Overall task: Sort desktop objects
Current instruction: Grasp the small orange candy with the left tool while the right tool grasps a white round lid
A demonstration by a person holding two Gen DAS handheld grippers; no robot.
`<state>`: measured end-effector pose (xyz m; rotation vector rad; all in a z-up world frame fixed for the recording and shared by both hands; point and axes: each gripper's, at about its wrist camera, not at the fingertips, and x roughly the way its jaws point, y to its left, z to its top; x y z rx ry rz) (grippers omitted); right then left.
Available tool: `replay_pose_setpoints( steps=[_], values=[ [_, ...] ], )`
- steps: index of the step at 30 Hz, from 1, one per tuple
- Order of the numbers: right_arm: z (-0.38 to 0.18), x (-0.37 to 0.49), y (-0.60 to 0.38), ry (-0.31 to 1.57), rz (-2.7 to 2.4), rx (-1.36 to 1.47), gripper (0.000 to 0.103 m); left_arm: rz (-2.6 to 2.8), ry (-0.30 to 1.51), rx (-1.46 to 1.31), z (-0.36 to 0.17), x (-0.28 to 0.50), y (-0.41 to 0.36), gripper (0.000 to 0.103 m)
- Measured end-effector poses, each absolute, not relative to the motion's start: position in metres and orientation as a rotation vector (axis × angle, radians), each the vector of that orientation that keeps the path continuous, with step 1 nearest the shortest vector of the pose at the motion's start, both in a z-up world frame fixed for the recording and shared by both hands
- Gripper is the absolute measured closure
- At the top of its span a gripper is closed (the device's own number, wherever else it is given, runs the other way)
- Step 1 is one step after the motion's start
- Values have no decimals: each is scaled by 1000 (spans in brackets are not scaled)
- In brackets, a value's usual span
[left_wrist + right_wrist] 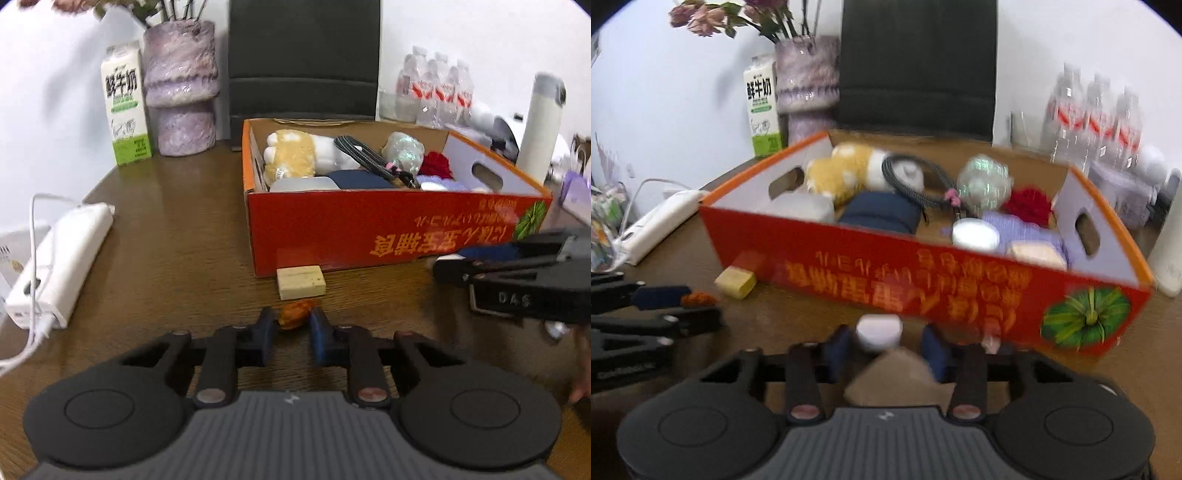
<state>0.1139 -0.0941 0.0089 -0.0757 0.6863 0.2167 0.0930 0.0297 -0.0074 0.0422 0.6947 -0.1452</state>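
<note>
The orange lump (294,314) sits on the table (177,229) between your left gripper (291,325) tips, jaws nearly closed and pads touching it or just about; it looks pinched, call it held. The white cap-like piece (879,331) lies between your right gripper (884,341) tips near the box (923,288) front wall; jaws are narrowed around it, but blur keeps you from telling whether the pads press. Both items lie just ahead of their own fingers, box beyond, so each hand is nearest its own piece and the carry goes up and forward over the wall. The lump's long axis runs roughly across the jaws. The tan block (301,282) rests against the box, untouched. Right view is smeared; what the cap actually is, and the pale wedge under it, is unclear.
</note>
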Motion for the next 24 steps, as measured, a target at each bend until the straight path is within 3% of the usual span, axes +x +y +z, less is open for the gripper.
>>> replay_pose_setpoints(
  steps=[10, 24],
  values=[
    [41, 59, -92, 534, 257, -41, 77, -132, 652, -22, 11, 61, 25, 91],
    [47, -63, -140, 511, 191, -4, 77, -254, 537, 13, 47, -52, -28, 91]
  ],
)
